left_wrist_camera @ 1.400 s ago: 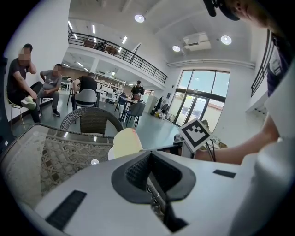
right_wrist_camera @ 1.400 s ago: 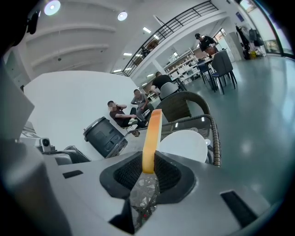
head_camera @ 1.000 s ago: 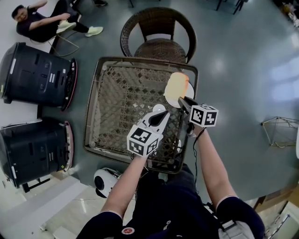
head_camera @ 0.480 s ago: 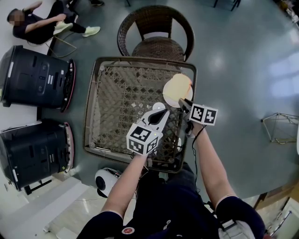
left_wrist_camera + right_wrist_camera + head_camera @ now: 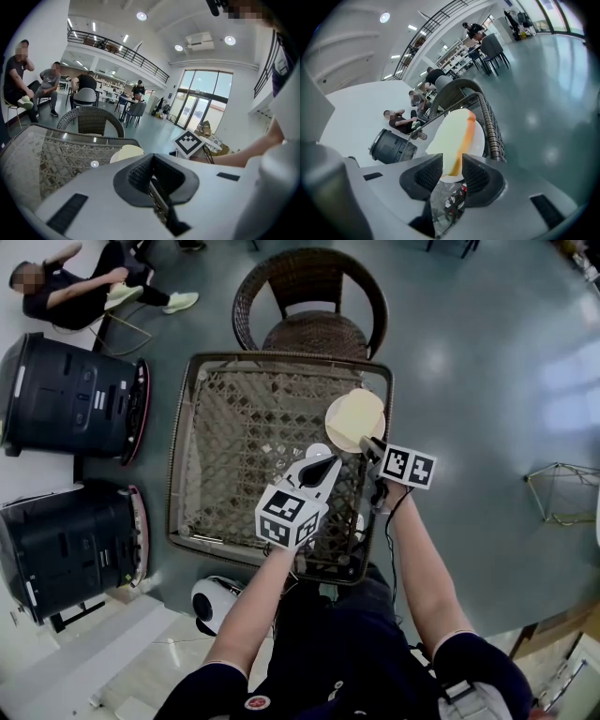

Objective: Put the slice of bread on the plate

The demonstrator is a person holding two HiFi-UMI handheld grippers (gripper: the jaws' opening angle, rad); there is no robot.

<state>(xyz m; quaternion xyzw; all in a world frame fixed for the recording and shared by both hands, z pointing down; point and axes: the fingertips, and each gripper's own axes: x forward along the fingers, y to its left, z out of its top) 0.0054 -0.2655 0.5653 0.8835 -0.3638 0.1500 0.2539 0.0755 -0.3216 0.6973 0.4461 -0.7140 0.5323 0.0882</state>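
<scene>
Looking down from your head, you can see the slice of bread right over the plate. The plate sits near the far right corner of the table. Your right hand-held gripper reaches the near edge of the bread. Your left hand-held gripper hangs just beside it, over the table, and does nothing.

From the left gripper view, the left hand-held gripper has its jaws pressed together with nothing in them. The bread shows past it.

From the right gripper view, the right hand-held gripper has its jaws narrow, pinching the near end of the bread. The white plate peeks out from under the bread.

So I think the job is almost done. The bread is at the plate, but I cannot tell if it lies flat on it yet. What is left is for you to let go and pull the hand-held gripper away.
</scene>
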